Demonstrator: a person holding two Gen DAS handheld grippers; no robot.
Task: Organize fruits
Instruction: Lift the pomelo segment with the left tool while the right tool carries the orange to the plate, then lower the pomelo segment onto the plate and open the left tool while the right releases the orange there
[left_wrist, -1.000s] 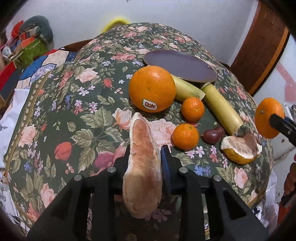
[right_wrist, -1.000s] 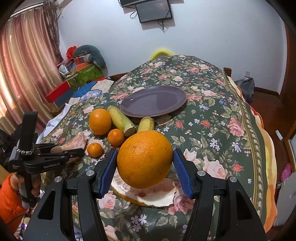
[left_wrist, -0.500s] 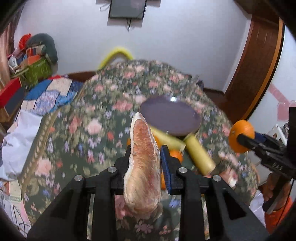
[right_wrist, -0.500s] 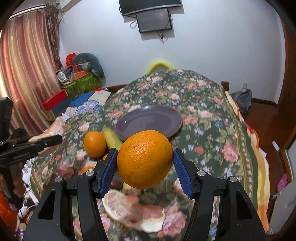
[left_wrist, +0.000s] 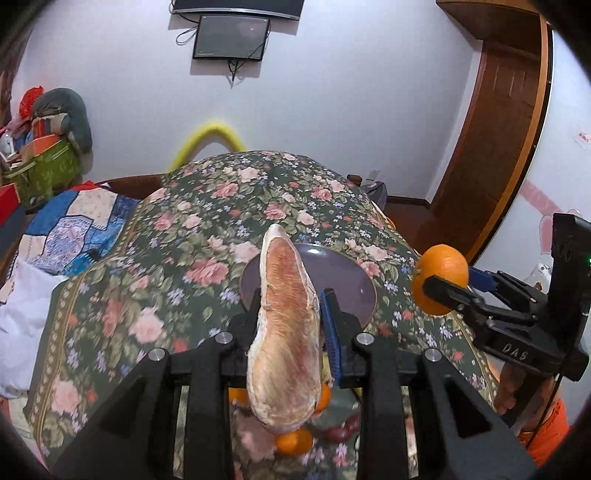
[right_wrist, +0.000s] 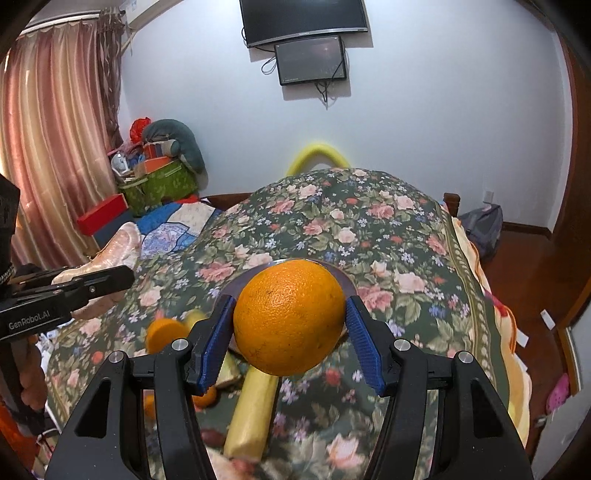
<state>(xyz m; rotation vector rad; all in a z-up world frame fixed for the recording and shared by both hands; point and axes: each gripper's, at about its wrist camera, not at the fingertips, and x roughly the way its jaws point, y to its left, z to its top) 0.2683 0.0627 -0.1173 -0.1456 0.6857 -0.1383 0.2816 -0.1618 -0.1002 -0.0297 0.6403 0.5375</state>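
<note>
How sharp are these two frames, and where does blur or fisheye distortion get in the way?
Left wrist view: the pomelo wedge in the left hand-held gripper is sharp, the floral tablecloth smeared, the door frame bowed. Right wrist view: the orange is crisp, the fruit on the table below it blurred, the walls curved.

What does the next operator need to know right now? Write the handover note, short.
Left gripper: shut on the pomelo wedge, held in the air over the table.
Right gripper: shut on the large orange, also lifted.
Purple plate: on the floral tablecloth ahead of both grippers; no fruit visible on it, though it is partly hidden.
On the cloth near you: small oranges, a yellow stalk piece, another orange.
Done: two fruits picked up. Left: probably set both on the plate, then gather the rest.
</note>
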